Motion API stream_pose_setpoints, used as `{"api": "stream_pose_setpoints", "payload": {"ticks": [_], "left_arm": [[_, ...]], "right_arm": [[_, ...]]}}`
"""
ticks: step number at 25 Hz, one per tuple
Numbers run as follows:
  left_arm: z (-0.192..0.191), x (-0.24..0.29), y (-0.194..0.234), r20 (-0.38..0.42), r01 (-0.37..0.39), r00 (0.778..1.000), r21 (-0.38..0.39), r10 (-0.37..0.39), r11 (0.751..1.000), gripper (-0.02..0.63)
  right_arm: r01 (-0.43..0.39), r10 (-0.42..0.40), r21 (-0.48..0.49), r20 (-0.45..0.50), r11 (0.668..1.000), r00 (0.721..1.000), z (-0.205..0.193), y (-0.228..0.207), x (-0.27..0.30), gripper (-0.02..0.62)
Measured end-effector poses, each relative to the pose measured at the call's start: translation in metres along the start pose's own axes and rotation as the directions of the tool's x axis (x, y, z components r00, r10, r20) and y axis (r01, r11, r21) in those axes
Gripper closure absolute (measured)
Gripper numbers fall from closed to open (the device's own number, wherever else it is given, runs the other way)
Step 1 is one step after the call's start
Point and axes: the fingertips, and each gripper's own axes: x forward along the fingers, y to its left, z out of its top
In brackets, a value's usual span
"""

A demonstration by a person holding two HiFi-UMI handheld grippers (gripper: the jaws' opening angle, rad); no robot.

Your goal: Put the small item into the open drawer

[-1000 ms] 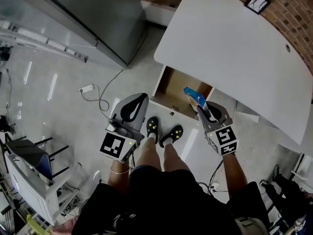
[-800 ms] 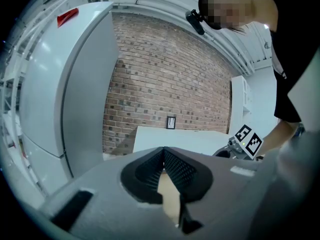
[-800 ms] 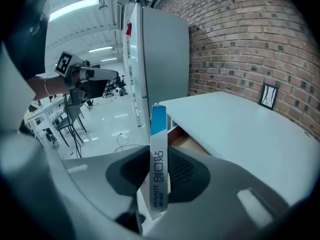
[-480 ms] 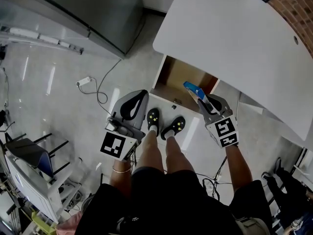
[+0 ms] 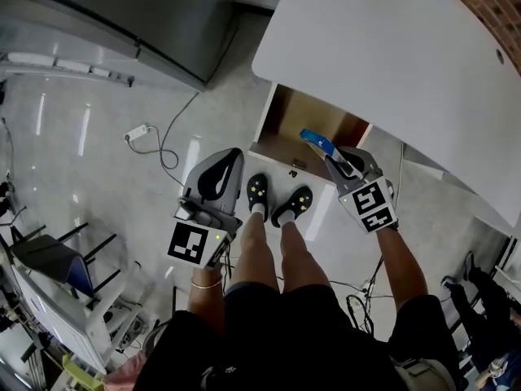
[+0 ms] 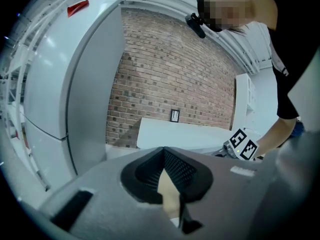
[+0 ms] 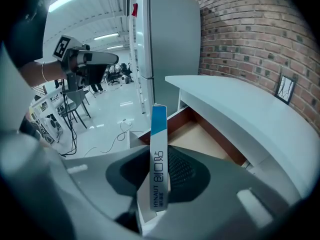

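"HYNAUT" is printed lengthwise on the narrow white side of the small blue-and-white box (image 7: 159, 176), beside larger Chinese characters 创口贴; finer print cannot be read.

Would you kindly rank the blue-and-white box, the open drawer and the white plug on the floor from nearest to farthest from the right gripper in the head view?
1. Blue-and-white box: held in the right gripper.
2. Open drawer: just ahead, lower down.
3. White plug: far off at the left.

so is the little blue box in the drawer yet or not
Out. The blue and white box is clamped in the right gripper, outside the open drawer, whose visible wooden floor is bare.
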Motion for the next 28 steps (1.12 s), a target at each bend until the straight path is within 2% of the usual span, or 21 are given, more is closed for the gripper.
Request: {"api": "stream_pose_setpoints", "payload": {"ticks": [11, 16, 28], "left_arm": [[-0.017, 0.010, 0.012, -0.021, -0.003, 1.000, -0.007, 0.003, 1.000, 0.614], [-0.022, 0.014, 0.019, -0.006, 0.010, 1.000, -0.026, -0.010, 1.000, 0.614], [-0.041, 0.019, 0.036, -0.041, -0.015, 0.999, -0.044, 0.013, 0.999, 0.614]], "right_arm": [[-0.022, 0.017, -0.061, -0.081, 0.998, 0.997, -0.021, -0.004, 0.038, 0.500], [-0.035, 0.025, -0.082, -0.123, 0.996, 0.992, -0.032, -0.004, 0.059, 0.499], [-0.099, 0.071, -0.127, -0.212, 0.987, 0.975, -0.056, 0.003, 0.098, 0.499]]}}
